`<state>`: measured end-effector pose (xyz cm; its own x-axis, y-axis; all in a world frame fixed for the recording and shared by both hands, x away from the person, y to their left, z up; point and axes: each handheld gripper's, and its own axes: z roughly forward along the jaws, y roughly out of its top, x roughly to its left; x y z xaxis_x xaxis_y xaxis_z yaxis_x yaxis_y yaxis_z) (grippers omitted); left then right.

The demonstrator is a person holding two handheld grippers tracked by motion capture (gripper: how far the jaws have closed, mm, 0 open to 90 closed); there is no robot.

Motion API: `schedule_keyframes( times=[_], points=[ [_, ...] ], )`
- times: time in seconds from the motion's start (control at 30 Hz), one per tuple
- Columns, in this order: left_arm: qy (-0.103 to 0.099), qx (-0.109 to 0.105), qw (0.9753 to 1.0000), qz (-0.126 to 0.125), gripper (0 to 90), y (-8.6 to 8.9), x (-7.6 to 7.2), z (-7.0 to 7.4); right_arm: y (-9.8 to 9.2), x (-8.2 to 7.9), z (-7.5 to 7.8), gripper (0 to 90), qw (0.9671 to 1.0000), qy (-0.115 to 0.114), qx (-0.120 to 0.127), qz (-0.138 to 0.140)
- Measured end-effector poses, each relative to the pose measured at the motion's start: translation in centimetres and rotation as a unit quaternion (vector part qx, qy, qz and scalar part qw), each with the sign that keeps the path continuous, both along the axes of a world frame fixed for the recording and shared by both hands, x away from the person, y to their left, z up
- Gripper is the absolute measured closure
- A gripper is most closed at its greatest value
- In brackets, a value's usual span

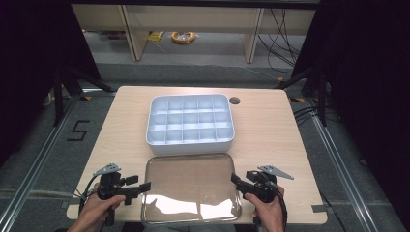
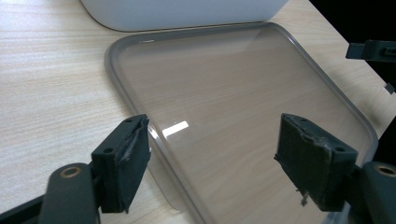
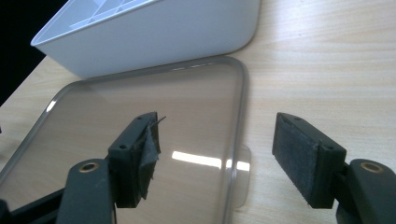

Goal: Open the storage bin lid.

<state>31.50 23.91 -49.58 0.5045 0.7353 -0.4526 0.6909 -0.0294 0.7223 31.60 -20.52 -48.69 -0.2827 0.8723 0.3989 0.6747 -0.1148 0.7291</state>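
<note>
On the wooden surface (image 1: 270,125), near edge, centre: one clear lid (image 1: 191,186), flat, rounded corners, raised rim, lying just in front of the box and apart from it.

Item 1. White compartment box (image 1: 190,120), open-topped, divided into a grid of small cells; all cells appear empty as far as the high view shows. Stands mid-surface, beyond the lid. Its near wall appears in the left gripper view (image 2: 187,11) and in the right gripper view (image 3: 154,35).

Item 2. Clear lid, seen also in the left gripper view (image 2: 233,107) and in the right gripper view (image 3: 154,121). Rests on the surface; not on the box. A small tab projects from its right edge, between the right claw's jaws in the right gripper view.

Item 3. Left claw (image 1: 144,186), hand-held, jaws spread wide, gripping nothing. Jaws straddle the lid's left rim; contact cannot be told.

Item 4. Right claw (image 1: 235,180), hand-held, jaws likewise apart, empty. Jaws bracket the lid's right rim at the tab.

Status, as judged: work at its opening stage. Both claws positioned at opposite edges of the lid, apparently for a two-sided lift. Outstanding: closing on the rims, raising the lid, carrying it forward, seating it on the box. Nothing of these is yet done.
</note>
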Motion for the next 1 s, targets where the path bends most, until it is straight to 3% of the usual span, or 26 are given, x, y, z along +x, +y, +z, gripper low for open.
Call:
schedule_keyframes(
  times=[0.07,0.3,0.43,0.47,0.57,0.6,0.67,0.73,0.8,0.83,0.87,1.0],
  points=[
    [-0.002,-0.002,1.0,0.001,23.3,-0.1,-0.3,0.0,0.1,-0.2,0.0,32.3,0.9996,-0.018,-0.019,0.015],
    [-0.002,-0.01,0.9999,-0.006,20.7,0.0,-1.2,0.1,-0.1,-1.5,0.2,30.9,0.9989,-0.02,-0.034,0.025],
    [-0.006,-0.008,0.9997,-0.021,20.5,0.1,-1.7,0.2,-0.1,-2.4,0.4,30.9,0.9995,-0.017,-0.018,0.02],
    [-0.007,-0.009,0.9997,-0.02,20.7,0.0,-1.8,0.2,-0.4,-2.4,0.3,30.8,0.9987,-0.027,-0.031,0.03],
    [-0.011,-0.005,0.9996,-0.026,20.5,0.0,-2.3,0.3,-0.6,-3.0,0.2,30.1,0.9985,-0.028,-0.035,0.031],
    [-0.011,-0.005,0.9996,-0.026,20.4,0.0,-2.3,0.3,-0.6,-3.3,0.3,29.9,0.9989,-0.021,-0.032,0.027],
    [-0.012,-0.005,0.9995,-0.028,20.1,0.0,-2.5,0.3,-0.7,-3.6,0.2,29.8,0.9987,-0.029,-0.028,0.031],
    [-0.011,-0.007,0.9995,-0.029,19.9,0.1,-2.8,0.3,-0.7,-3.7,0.2,29.7,0.9987,-0.027,-0.029,0.031],
    [-0.009,-0.005,0.9995,-0.03,19.9,0.2,-3.1,0.3,-0.5,-4.4,0.3,29.3,0.9996,-0.003,-0.017,0.022],
    [-0.01,-0.004,0.9995,-0.031,20.0,0.2,-3.2,0.2,-0.9,-4.3,0.2,29.2,0.9987,-0.017,-0.032,0.035],
    [-0.009,-0.002,0.9995,-0.03,20.1,0.2,-3.3,0.2,-0.9,-4.4,0.0,29.1,0.9988,-0.023,-0.027,0.033],
    [-0.009,-0.003,0.9995,-0.031,20.3,0.3,-3.7,0.2,-1.0,-5.0,0.0,28.8,0.9989,-0.013,-0.028,0.035]
  ],
)
